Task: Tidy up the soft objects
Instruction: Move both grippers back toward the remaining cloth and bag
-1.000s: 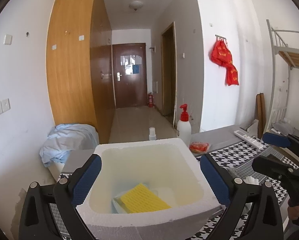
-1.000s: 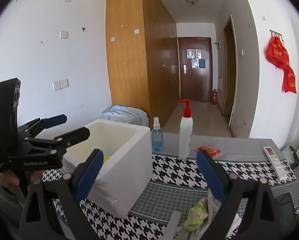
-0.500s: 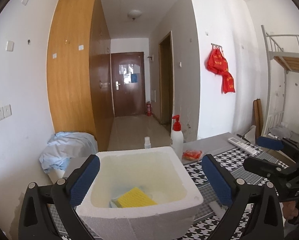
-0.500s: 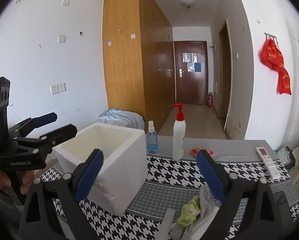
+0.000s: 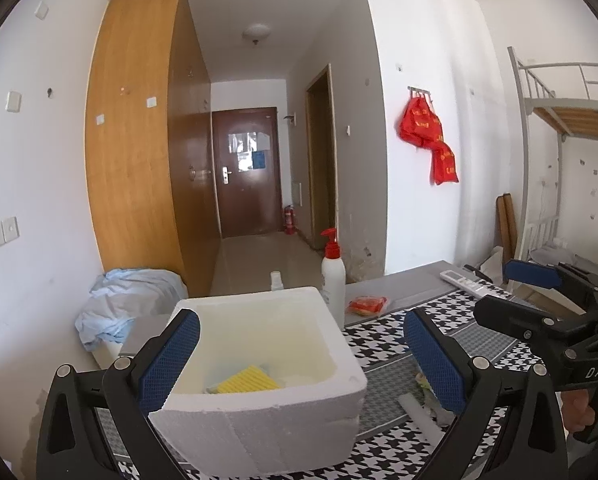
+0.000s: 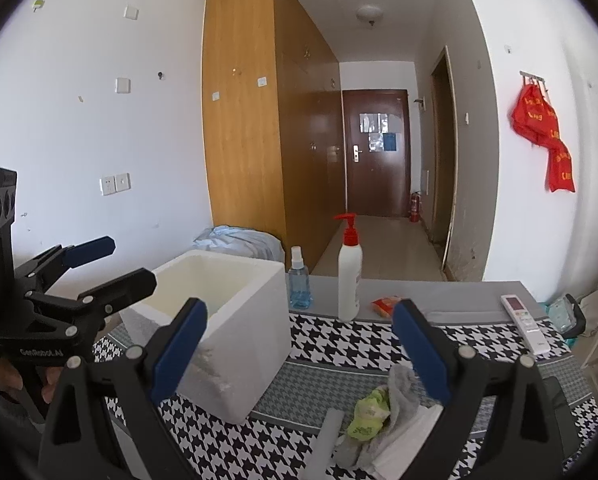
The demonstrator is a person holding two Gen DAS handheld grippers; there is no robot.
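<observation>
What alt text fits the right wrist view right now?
The open right gripper hovers above a pile of soft items on the houndstooth table, beside a white foam box. The left gripper, also open, is near the box.

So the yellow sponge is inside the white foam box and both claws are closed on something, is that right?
Not quite. The yellow sponge is inside the foam box, but the left claw and right claw are open and empty, as both wrist views show.

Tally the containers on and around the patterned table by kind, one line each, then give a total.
Foam box: 1
Pump bottle, white with red top: 1
Spray bottle, blue liquid: 1
Total: 3
</observation>
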